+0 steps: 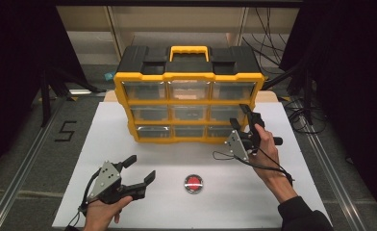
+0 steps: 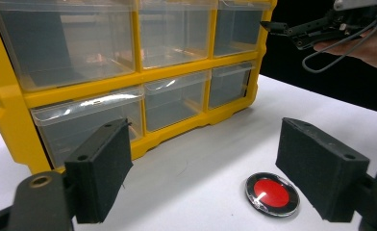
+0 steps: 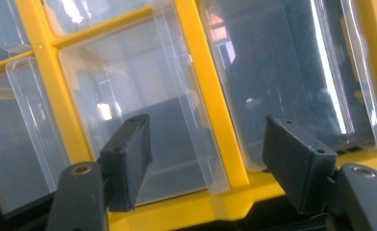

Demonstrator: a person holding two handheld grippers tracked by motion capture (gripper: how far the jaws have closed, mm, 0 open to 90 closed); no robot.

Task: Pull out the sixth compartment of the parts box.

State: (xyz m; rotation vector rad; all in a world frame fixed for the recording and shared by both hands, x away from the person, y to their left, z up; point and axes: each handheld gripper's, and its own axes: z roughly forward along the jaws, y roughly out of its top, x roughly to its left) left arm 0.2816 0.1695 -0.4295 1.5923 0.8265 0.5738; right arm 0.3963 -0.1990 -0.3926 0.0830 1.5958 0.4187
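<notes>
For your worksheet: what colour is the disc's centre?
Red, inside a dark, shiny rim on the disc; clearest in the left gripper view.

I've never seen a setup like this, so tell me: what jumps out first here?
A yellow drawer cabinet with clear drawers stands at the back of the white table. A small red-centred disc lies near the front. The right gripper is open at the cabinet's right drawers, and the left gripper is open over the table.

organizer (image 1: 189,77): glossy yellow plastic | drawers (image 2: 76,43): clear plastic | table (image 1: 254,192): matt white
</notes>
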